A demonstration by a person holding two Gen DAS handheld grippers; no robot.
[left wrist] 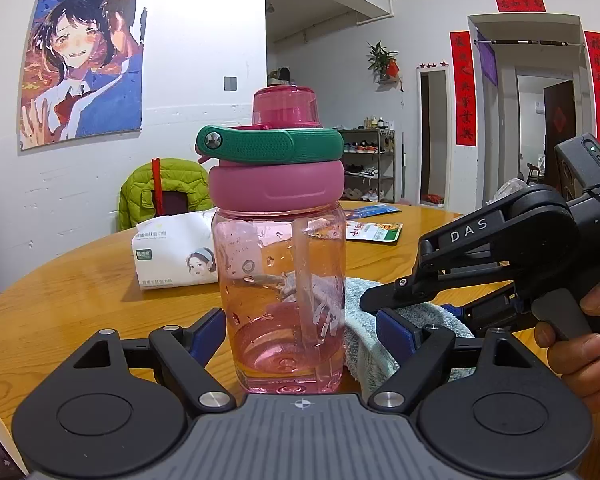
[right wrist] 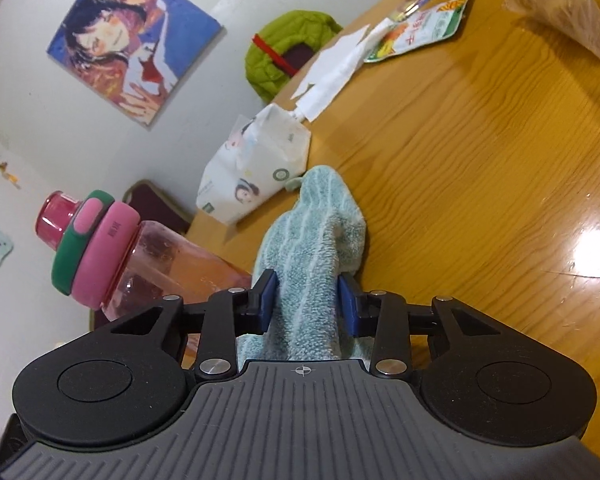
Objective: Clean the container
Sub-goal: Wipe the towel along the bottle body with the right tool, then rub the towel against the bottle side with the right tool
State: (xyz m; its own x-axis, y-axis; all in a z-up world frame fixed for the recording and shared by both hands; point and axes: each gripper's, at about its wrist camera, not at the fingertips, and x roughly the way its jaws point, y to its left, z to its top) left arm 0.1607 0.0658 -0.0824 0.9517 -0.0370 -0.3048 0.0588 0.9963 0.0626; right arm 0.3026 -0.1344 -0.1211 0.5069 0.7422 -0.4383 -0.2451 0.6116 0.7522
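A pink see-through bottle [left wrist: 284,280] with a pink lid and a green carry strap stands upright on the wooden table [left wrist: 80,300]. It has a straw and droplets inside. My left gripper [left wrist: 302,330] is open around its base: the left pad is close to the wall, and the right pad stands off with cloth in between. My right gripper [right wrist: 307,302] is shut on a light blue striped towel [right wrist: 312,240]. The towel [left wrist: 364,344] hangs just right of the bottle [right wrist: 160,264]. A hand [left wrist: 580,352] holds the right gripper's handle.
A white tissue pack [left wrist: 172,256] lies behind the bottle. Snack packets [left wrist: 376,232] lie farther back, and a clear plastic bag [right wrist: 560,12] sits at the far right. A chair with a green jacket [left wrist: 156,192] stands behind the table. Bare wood [right wrist: 480,160] spreads right of the towel.
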